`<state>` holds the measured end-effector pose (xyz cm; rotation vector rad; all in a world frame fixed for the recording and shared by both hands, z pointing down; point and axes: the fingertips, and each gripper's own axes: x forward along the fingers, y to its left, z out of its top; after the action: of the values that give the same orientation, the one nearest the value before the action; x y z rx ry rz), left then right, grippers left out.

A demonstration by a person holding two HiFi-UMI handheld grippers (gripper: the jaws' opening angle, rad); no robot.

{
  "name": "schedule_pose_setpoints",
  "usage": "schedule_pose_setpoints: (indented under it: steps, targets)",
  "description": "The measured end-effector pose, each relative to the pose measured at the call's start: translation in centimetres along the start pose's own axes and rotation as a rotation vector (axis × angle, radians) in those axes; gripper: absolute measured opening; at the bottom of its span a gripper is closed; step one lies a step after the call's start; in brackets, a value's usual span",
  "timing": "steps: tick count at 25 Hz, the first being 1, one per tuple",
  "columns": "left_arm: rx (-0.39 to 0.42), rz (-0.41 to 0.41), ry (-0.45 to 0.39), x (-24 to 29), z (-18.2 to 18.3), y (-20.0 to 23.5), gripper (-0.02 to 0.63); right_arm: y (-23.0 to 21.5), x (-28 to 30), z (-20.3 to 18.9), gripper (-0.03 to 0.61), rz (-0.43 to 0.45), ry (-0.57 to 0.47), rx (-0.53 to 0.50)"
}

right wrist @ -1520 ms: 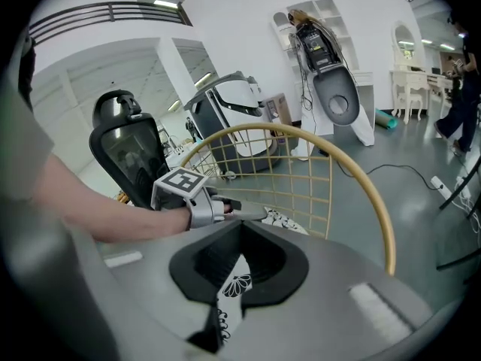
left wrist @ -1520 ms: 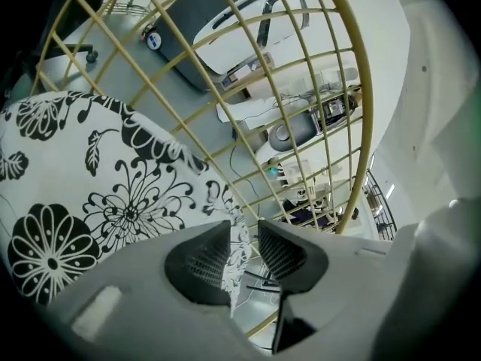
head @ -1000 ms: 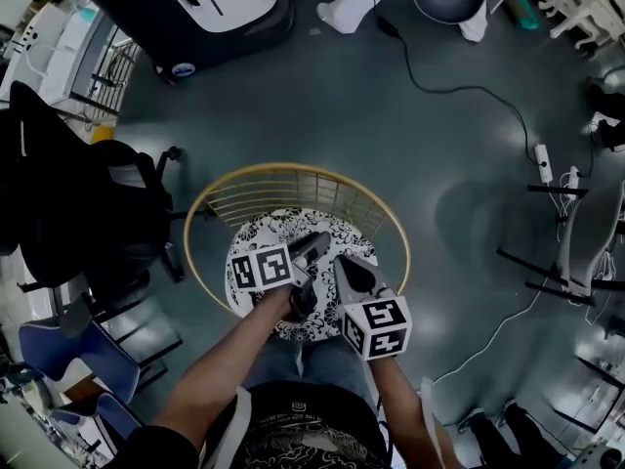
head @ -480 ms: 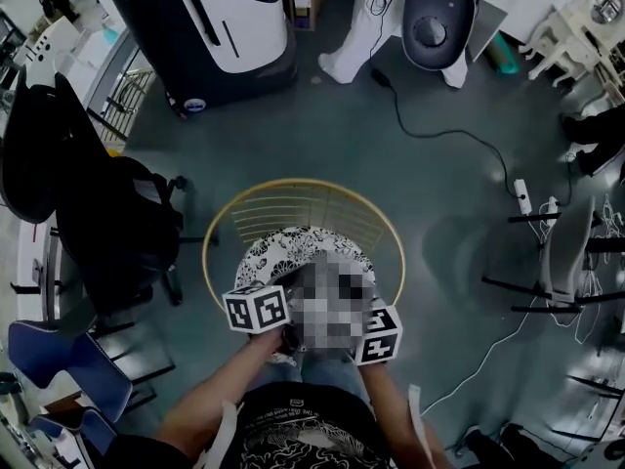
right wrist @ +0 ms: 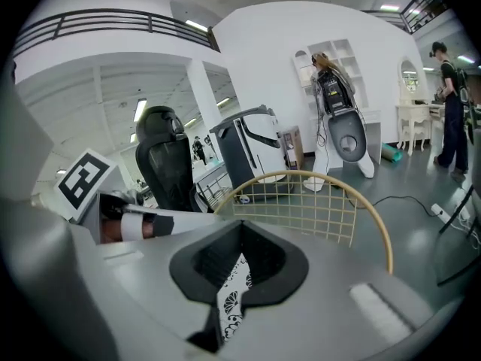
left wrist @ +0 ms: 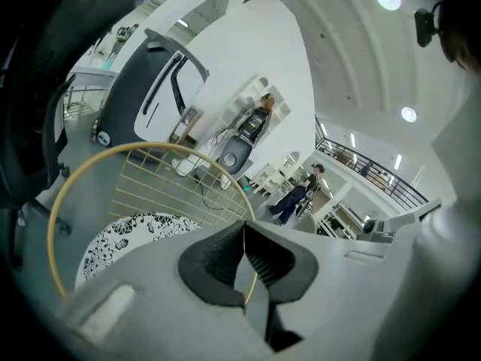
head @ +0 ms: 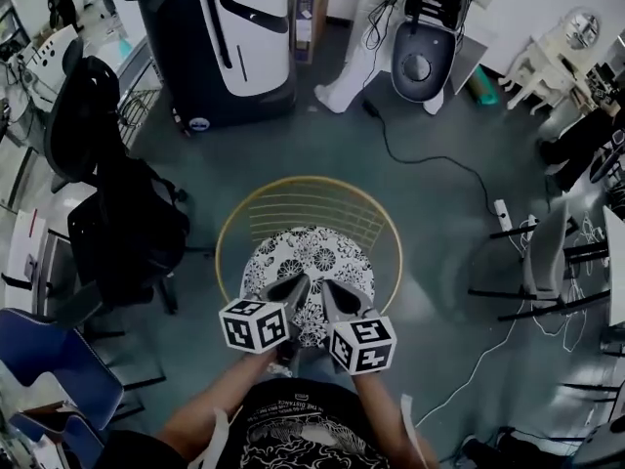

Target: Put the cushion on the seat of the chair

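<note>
The black-and-white floral cushion (head: 311,260) lies flat on the seat of the round chair with the gold wire back (head: 309,181). Both grippers hover side by side above the cushion's near edge, not touching it. My left gripper (head: 297,283) is shut with nothing between its jaws; in the left gripper view (left wrist: 244,228) the cushion (left wrist: 128,235) and chair rim (left wrist: 150,147) lie beyond it. My right gripper (head: 328,287) is shut too (right wrist: 240,228); a strip of cushion (right wrist: 234,292) shows far below through the gap behind its tips, with the chair rim (right wrist: 301,175) ahead.
A black office chair (head: 117,203) stands left of the round chair and a blue chair (head: 49,360) at lower left. A dark machine (head: 229,37) and a white device (head: 420,57) stand at the back. A cable (head: 430,164) crosses the floor; chair frames (head: 547,262) stand right.
Both grippers rose off the cushion and drew back toward the person. The left jaws went from open to shut. The cushion stayed on the seat.
</note>
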<state>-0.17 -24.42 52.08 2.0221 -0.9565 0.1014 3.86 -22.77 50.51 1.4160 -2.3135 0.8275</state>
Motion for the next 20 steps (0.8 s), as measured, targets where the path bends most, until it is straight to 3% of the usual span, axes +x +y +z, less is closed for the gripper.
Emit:
schedule_pose_setpoints:
  steps: [6, 12, 20]
  targets:
    - [0.125, -0.022, -0.031, -3.7, 0.0, -2.9, -0.003, 2.8, -3.2, -0.3, -0.002, -0.025, -0.065, -0.016]
    - [0.239, 0.049, -0.055, -6.7, -1.9, -3.9, -0.005, 4.8, -5.7, -1.4, -0.003, -0.038, -0.095, -0.027]
    - [0.263, 0.061, -0.027, -7.6, -3.1, -3.7, -0.005, 5.9, -6.6, -2.3, -0.003, -0.044, -0.099, -0.034]
